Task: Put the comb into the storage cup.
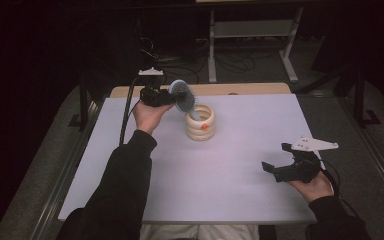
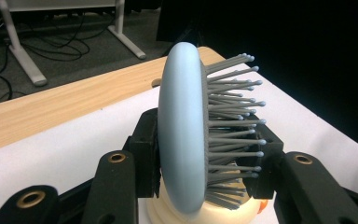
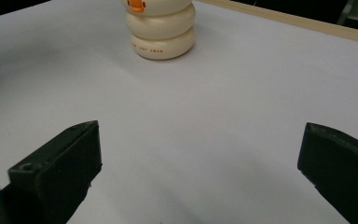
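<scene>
A light blue hairbrush (image 1: 182, 94) with grey bristles (image 2: 233, 121) is held by its head, which is tilted up. Its handle reaches down into a cream ringed holder (image 1: 201, 123) with an orange mark, standing at the back middle of the white table (image 1: 220, 170). My left gripper (image 1: 164, 96) is shut on the brush head (image 2: 182, 130), one jaw on the smooth back and one against the bristles. The holder's rim (image 2: 223, 213) shows just below the brush. My right gripper (image 1: 275, 156) rests open at the table's right, empty, facing the holder (image 3: 163, 32) from afar (image 3: 200, 158).
A wooden strip (image 1: 250, 89) runs along the table's far edge. Beyond it on the floor stand a white metal frame (image 1: 250, 30) and loose cables (image 1: 230, 62). The surroundings are dark.
</scene>
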`<move>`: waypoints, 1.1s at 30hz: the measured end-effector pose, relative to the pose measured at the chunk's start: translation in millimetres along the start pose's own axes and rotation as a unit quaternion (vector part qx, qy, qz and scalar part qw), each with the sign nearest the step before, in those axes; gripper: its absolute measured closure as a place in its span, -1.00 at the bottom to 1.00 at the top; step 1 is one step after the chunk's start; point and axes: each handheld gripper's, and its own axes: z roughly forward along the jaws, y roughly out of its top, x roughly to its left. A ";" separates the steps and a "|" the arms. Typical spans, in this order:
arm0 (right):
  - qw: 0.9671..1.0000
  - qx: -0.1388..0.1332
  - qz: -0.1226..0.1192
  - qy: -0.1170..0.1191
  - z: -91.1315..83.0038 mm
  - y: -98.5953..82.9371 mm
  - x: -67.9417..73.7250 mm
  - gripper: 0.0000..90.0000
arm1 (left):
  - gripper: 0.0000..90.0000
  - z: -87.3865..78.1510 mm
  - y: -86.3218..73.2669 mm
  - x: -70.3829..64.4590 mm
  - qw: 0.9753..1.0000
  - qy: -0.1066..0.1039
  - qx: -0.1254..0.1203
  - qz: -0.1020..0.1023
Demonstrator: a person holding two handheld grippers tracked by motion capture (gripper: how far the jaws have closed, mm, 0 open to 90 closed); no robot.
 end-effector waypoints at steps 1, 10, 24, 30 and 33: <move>1.000 0.000 -0.001 0.000 0.2 -0.1 0.0 -1.00 | 0.23 1.0 -0.3 0.1 1.000 0.000 0.000 -0.001; 1.000 0.003 -0.002 0.001 0.9 -0.5 0.3 -1.00 | 0.22 6.5 -3.6 2.6 1.000 0.002 -0.009 -0.022; 1.000 0.004 -0.003 -0.003 1.1 -1.0 0.4 -1.00 | -0.01 9.8 -9.9 2.0 0.999 0.016 -0.032 -0.018; 1.000 0.009 -0.004 -0.004 1.9 -1.3 0.3 -1.00 | -0.30 8.2 -9.3 2.2 0.999 0.032 -0.034 -0.020; 1.000 0.009 -0.004 -0.003 2.0 -1.5 0.2 -1.00 | -0.43 5.9 -10.0 3.7 0.999 0.040 -0.026 -0.017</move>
